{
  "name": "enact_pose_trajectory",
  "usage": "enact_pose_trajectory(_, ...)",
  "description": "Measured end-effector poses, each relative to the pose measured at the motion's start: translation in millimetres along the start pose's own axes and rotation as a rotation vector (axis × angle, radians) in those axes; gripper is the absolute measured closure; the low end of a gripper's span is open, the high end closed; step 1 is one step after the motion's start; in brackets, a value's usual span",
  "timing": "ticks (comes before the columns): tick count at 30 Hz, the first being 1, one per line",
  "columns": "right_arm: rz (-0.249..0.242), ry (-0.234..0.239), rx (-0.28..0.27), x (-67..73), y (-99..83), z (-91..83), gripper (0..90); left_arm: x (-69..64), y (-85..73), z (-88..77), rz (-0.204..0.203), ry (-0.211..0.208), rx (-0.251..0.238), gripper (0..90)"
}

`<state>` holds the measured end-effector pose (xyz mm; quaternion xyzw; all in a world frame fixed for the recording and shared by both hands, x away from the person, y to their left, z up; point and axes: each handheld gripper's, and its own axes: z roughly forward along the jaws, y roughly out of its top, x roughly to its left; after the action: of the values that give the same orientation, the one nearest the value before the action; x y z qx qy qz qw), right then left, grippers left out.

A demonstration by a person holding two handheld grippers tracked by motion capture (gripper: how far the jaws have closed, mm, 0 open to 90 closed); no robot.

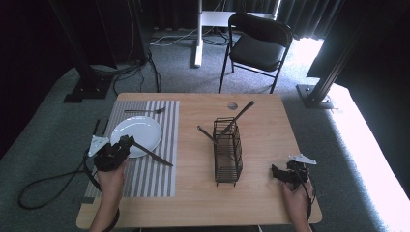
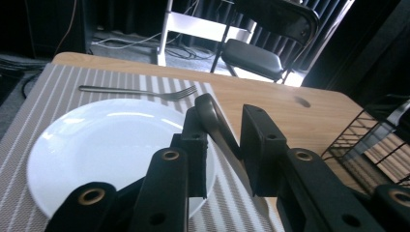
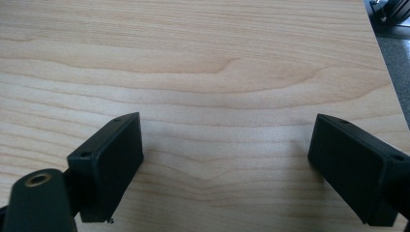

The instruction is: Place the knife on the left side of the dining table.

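My left gripper (image 1: 126, 143) is at the right rim of a white plate (image 1: 138, 133), shut on a dark knife (image 1: 154, 155). The knife slants away to the lower right over the striped placemat (image 1: 159, 179). In the left gripper view the knife's rounded end (image 2: 208, 108) sticks up between the jaws of the left gripper (image 2: 226, 116), with the plate (image 2: 96, 140) to the left. A fork (image 1: 145, 111) (image 2: 140, 91) lies beyond the plate. My right gripper (image 1: 275, 171) (image 3: 227, 159) rests open and holds nothing near the table's front right corner.
A black wire caddy (image 1: 227, 154) (image 2: 372, 140) stands mid-table with two dark utensils (image 1: 241, 113) sticking out. A small hole (image 1: 232, 105) is in the wooden table (image 1: 261, 193) near its far edge. A black folding chair (image 1: 258, 46) stands behind the table, and cables lie on the floor.
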<state>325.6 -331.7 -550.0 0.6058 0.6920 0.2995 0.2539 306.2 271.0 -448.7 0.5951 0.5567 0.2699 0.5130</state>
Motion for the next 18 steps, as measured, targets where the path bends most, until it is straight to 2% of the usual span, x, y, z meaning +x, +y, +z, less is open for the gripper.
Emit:
enact_pose_trajectory(3,0.001,0.000,-0.001,0.1,0.0,0.0,11.7,8.6,-4.8,-1.8,-0.014,-0.017,-0.005,70.9)
enact_pose_trajectory(8,0.001,0.000,-0.001,0.1,0.0,0.0,11.7,20.9,-12.8,-2.5,-0.043,0.009,-0.002,68.7)
enact_pose_trajectory(18,0.001,0.000,-0.001,0.1,0.0,0.0,11.7,44.2,-27.7,-0.5,-0.122,0.029,0.015,65.2)
